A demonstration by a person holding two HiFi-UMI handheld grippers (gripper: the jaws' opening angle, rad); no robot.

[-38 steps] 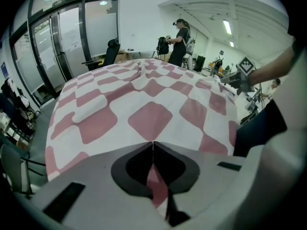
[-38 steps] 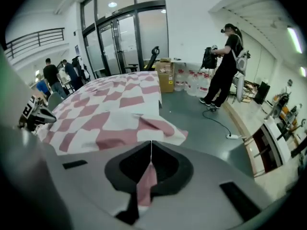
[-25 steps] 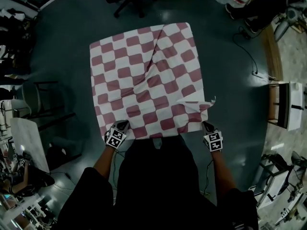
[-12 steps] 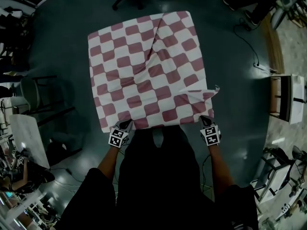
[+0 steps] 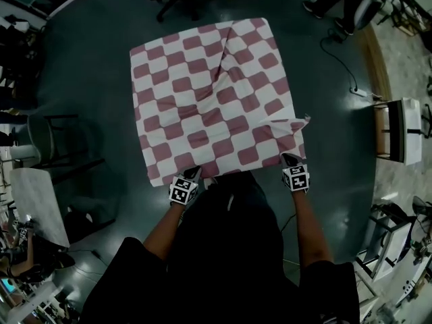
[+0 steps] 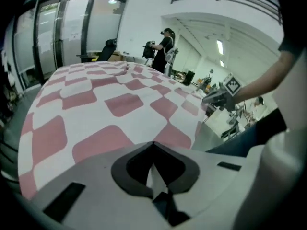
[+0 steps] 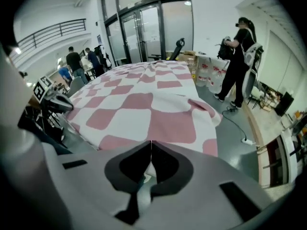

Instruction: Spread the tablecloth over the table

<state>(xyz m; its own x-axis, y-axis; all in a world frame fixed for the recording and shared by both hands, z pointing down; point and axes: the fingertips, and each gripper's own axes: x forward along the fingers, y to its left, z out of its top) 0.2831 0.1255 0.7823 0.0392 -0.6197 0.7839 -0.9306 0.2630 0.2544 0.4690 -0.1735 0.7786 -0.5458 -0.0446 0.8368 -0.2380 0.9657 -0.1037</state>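
Left gripper (image 5: 192, 175): jaws pinched together on the near edge of the tablecloth (image 5: 216, 93), with white fabric between them.
Right gripper (image 5: 290, 159): clamped tight on the same edge, by the near right corner.
Tablecloth: spread out flat in red-and-white checks, with a crease ridge through the middle and the near right corner folded back.

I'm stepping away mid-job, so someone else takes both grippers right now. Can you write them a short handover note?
Left gripper: shut on the tablecloth, on its near edge toward the left end.
Right gripper: shut on the same edge by the near-right corner.
Tablecloth: opened out, hiding the table under it.
Done: cloth spread across the top.
Left: a ridge runs down the middle and a flap is folded over near the right gripper. Probably pull taut, flatten both, then release.
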